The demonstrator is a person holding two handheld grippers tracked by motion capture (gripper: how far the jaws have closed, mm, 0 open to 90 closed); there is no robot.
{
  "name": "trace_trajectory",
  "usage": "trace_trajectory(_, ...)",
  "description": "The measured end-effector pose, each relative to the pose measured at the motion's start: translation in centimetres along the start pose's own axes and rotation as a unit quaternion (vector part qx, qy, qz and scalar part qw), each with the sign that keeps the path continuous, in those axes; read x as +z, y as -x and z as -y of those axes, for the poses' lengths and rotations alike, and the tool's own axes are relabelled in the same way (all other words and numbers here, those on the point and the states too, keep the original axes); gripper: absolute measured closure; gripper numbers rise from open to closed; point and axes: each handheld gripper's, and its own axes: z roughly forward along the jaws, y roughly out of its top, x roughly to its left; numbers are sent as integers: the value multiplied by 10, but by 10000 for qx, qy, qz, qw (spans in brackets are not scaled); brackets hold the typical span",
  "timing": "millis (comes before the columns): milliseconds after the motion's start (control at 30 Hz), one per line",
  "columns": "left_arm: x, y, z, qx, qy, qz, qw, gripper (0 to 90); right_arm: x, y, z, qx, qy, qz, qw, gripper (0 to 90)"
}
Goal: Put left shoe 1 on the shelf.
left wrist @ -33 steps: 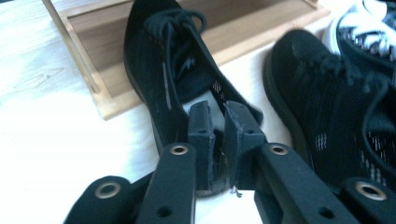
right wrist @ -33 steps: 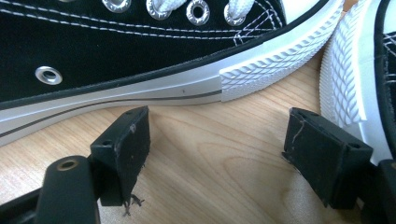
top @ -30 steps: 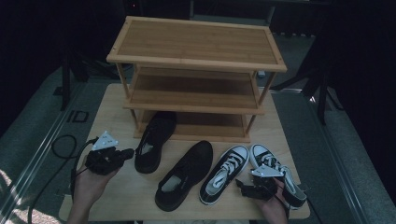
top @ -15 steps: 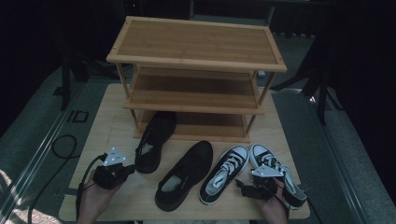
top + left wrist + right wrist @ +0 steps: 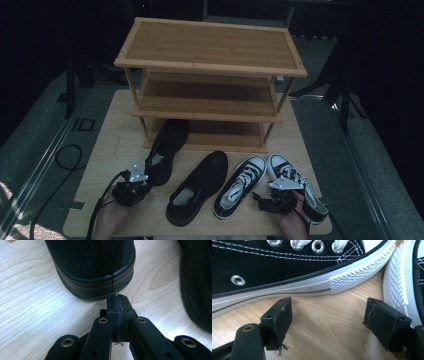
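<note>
Since the earlier frame, the left tongs (image 5: 131, 189) have come down and nearer to the person, and now sit low on the desk (image 5: 115, 125) just behind the heel of the left black mesh shoe (image 5: 167, 150). Their jaws are clenched together with nothing between them; in the left gripper view the tips (image 5: 116, 302) almost touch the smooth rubber rim of this heel (image 5: 95, 285). The shoe has a woven mesh upper and a rounded, dark sole band with one thin seam line. Its toe points under the lowest board of the bamboo shoe rack (image 5: 210, 47).

A second black shoe (image 5: 197, 187) lies beside it, apart. The right tongs (image 5: 272, 197) have stayed in place, released, jaws wide apart, between the two black-and-white canvas sneakers (image 5: 240, 185) (image 5: 300, 187). In the right gripper view the near sneaker (image 5: 287, 267) shows metal eyelets, white stitching and a ribbed white toe bumper.

The desk is pale wood with visible grain. Open room remains at its left front corner; the right sneaker lies near the right edge.
</note>
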Motion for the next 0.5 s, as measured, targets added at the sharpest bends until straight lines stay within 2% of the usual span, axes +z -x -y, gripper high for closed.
trace_trajectory(300,4,4,-16,12,110,73,9999,899,0,0,0,-3,1,-2,10000,224)
trace_trajectory(467,6,6,-27,35,240,128,9996,899,0,0,0,-6,0,-6,10000,224)
trace_trajectory(500,7,5,-33,22,300,88,9995,899,0,0,0,-7,-1,-8,10000,224)
